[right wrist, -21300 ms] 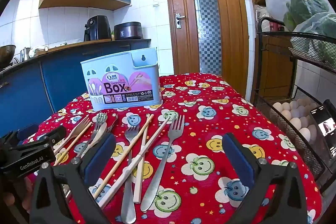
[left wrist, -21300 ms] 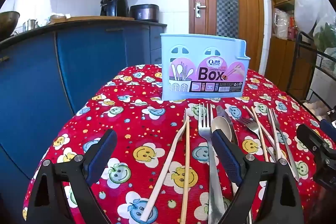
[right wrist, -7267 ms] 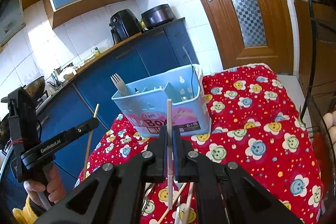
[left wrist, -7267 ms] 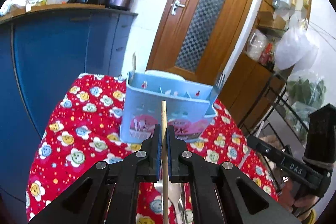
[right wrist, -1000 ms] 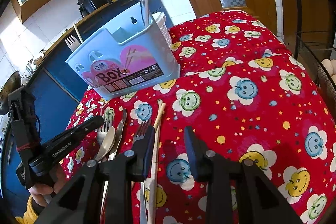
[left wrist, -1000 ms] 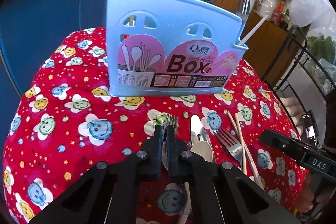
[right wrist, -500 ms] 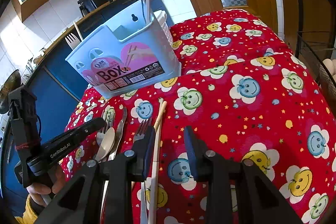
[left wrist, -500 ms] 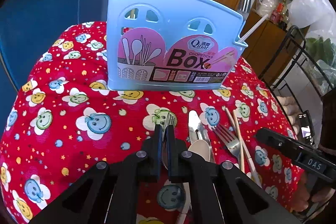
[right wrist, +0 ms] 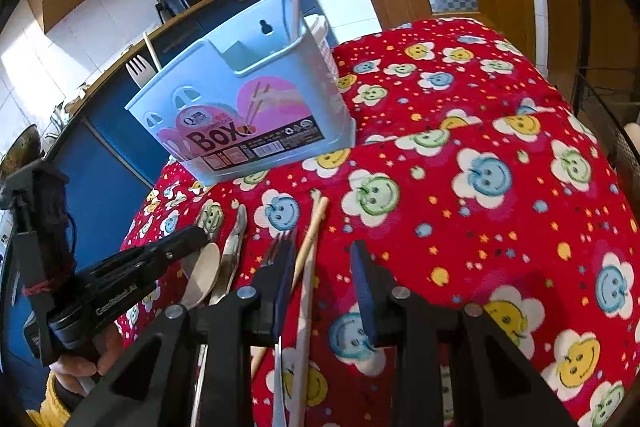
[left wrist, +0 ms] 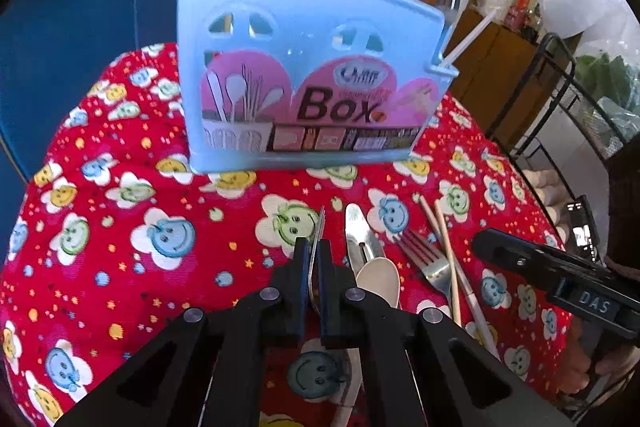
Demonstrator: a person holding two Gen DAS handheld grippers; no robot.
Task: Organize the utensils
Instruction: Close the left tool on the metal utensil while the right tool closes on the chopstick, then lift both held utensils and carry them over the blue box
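A light blue utensil box (left wrist: 312, 67) stands at the back of the table; two forks and a white chopstick (left wrist: 472, 35) stick out of it. My left gripper (left wrist: 314, 251) is shut on a metal fork (left wrist: 320, 223), whose head points at the box, low over the cloth. Right of it lie a knife (left wrist: 358, 231), a spoon (left wrist: 380, 283), another fork (left wrist: 424, 259) and two chopsticks (left wrist: 444, 239). My right gripper (right wrist: 323, 247) is open over those chopsticks (right wrist: 316, 223), which lie between its fingers untouched. The box (right wrist: 248, 99) is beyond it.
The table wears a red smiley-flower cloth (left wrist: 120, 227). A blue kitchen counter (left wrist: 80, 27) is on the left, a black wire rack (left wrist: 560, 87) with eggs on the right. The far right part of the cloth (right wrist: 500, 147) is bare.
The fork head in my left gripper now shows as a thin edge instead of flat tines. The right gripper holds its place and its opening.
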